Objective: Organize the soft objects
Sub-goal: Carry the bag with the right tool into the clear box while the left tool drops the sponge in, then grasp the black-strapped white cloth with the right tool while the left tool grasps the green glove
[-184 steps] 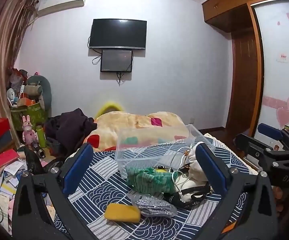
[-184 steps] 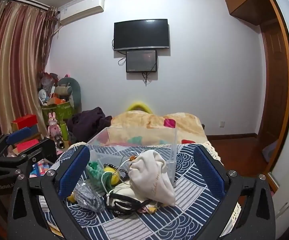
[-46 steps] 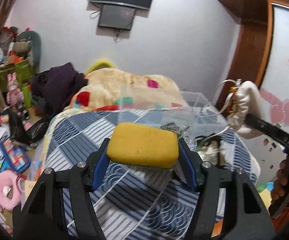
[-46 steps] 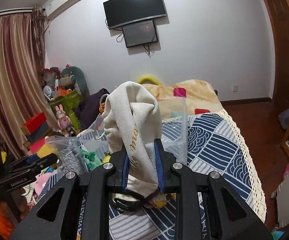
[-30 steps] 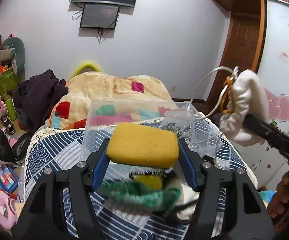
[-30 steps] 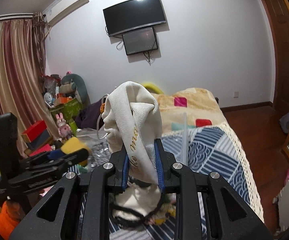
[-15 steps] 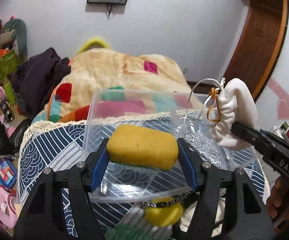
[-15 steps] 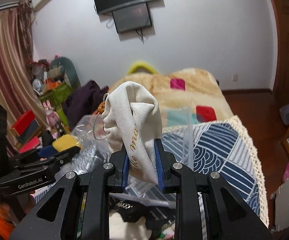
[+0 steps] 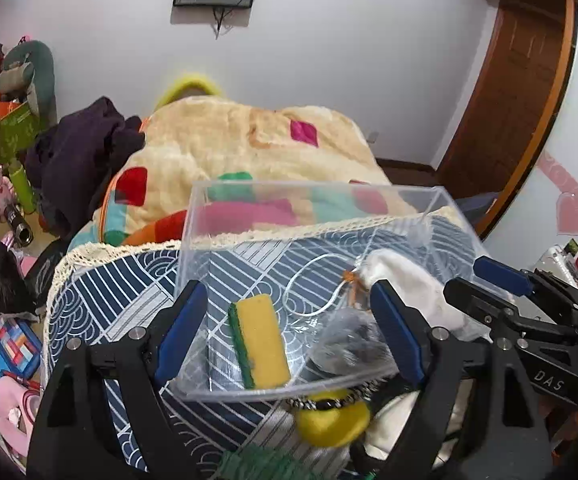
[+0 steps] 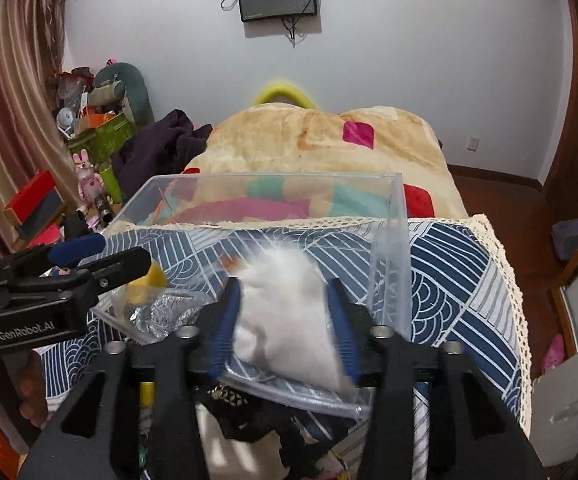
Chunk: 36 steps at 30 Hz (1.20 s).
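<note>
Now the yellow sponge with a green side (image 9: pixel 263 344) and the white cloth pouch (image 10: pixel 289 316) lie inside the clear plastic box (image 9: pixel 313 196). Both the left gripper (image 9: pixel 285 328) and right gripper (image 10: pixel 285 320) are wide open, holding nothing. Next job, I think: grab the round yellow toy (image 9: pixel 331 416) just outside.

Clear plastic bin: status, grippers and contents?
Left gripper open, yellow sponge lies in clear plastic bin. Right gripper open, white cloth pouch dropping in. Nothing blocking.

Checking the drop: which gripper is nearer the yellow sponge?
Left. The left gripper hangs open right above the yellow sponge; the right gripper straddles the white pouch beside it.
</note>
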Tool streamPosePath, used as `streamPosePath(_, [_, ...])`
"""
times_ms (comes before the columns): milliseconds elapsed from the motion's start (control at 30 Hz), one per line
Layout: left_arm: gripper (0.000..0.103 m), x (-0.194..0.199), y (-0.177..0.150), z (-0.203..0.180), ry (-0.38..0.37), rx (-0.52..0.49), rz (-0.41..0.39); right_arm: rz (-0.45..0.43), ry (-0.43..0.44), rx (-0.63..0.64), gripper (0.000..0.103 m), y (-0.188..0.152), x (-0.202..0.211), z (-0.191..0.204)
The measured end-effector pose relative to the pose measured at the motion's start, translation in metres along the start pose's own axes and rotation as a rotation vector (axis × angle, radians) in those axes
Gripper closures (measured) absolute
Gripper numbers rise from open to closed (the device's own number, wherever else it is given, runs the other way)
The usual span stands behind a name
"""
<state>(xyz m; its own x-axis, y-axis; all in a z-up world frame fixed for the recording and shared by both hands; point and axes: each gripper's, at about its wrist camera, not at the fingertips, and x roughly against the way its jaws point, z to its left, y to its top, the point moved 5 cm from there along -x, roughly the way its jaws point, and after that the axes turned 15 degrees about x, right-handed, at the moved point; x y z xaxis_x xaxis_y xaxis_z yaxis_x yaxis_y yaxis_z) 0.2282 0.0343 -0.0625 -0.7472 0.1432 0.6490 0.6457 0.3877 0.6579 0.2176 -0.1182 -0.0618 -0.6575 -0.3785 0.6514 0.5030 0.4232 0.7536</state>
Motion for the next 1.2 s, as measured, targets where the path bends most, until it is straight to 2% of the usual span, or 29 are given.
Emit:
streamPosePath(133, [0.004,0.029,-0.001,0.0,-0.014,-0.013,-0.068,-0.066,-0.024,0.023,0.032,0.006,0.025,0.0])
streamPosePath(233, [0.002,0.046,-0.008,0.004,-0.018,-0.012,-0.089,-0.111,-0.039,0.038,0.02,0.008,0.041,0.003])
streamPosePath(433, [0.002,0.05,-0.038,0.024,-0.009,0.012,-0.032,-0.115,-0.017,0.045,0.019,-0.012,0.048,0.011])
streamPosePath(800, [0.002,0.025,-0.105,0.039,0.047,-0.041,0.128,0.039,0.031,-0.03,0.02,-0.059,0.002,0.011])
streamPosePath(867, [0.002,0.02,-0.113,0.04,0.05,-0.044,0.156,0.05,0.044,-0.036,0.023,-0.064,0.0,0.01])
streamPosePath(967, [0.002,0.012,-0.124,0.042,0.057,-0.05,0.193,0.068,0.066,-0.038,0.043,-0.066,-0.006,0.015])
streamPosePath(1033, [0.003,0.011,-0.128,0.042,0.05,-0.05,0.195,0.07,0.084,-0.037,0.063,-0.066,-0.008,0.018])
streamPosePath(1067, [0.005,0.012,-0.13,0.042,0.044,-0.05,0.191,0.065,0.088,-0.036,0.066,-0.065,-0.007,0.019])
streamPosePath(1133, [0.019,0.015,-0.133,0.041,0.02,-0.049,0.191,0.043,0.078,-0.032,0.077,-0.066,-0.001,0.019])
streamPosePath(1200, [0.028,0.018,-0.134,0.039,-0.006,-0.047,0.192,0.025,0.074,-0.031,0.085,-0.067,0.006,0.02])
